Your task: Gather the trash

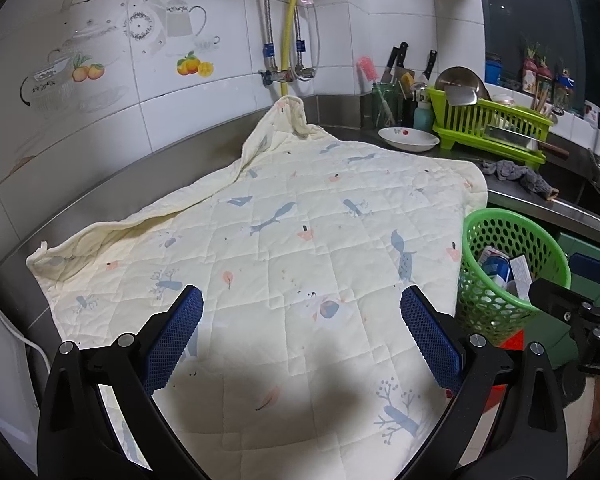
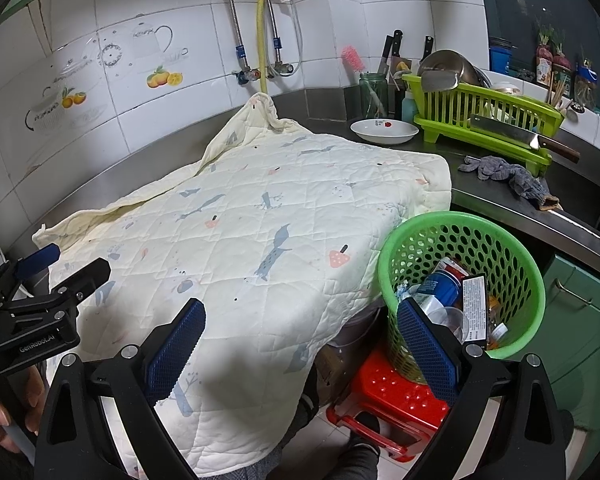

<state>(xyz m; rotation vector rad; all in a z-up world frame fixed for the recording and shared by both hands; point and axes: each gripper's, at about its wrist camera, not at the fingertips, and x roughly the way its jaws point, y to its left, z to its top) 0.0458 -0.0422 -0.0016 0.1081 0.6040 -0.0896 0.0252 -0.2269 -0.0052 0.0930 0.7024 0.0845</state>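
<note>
My right gripper (image 2: 300, 340) hangs with jaws wide apart over the quilted cloth (image 2: 228, 240). The green basket (image 2: 532, 280) (holding packets and a can) stands on a red stool (image 2: 392, 400).

Quilted cream cloth (image 1: 284, 248) covers the steel tabletop (image 2: 500, 196), one corner propped against the wall. White bowl (image 2: 384, 130) beside lime dish rack (image 2: 488, 120) (cleaver resting on it); grey rag (image 2: 508, 174) nearby.

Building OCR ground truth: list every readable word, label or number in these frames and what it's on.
"GenRobot.AI": on the black body of the left gripper, right wrist view.
Two pale characters on the right gripper, cut off, not readable.
White label in the green basket: print too small.
Blue can: blurred.
</note>
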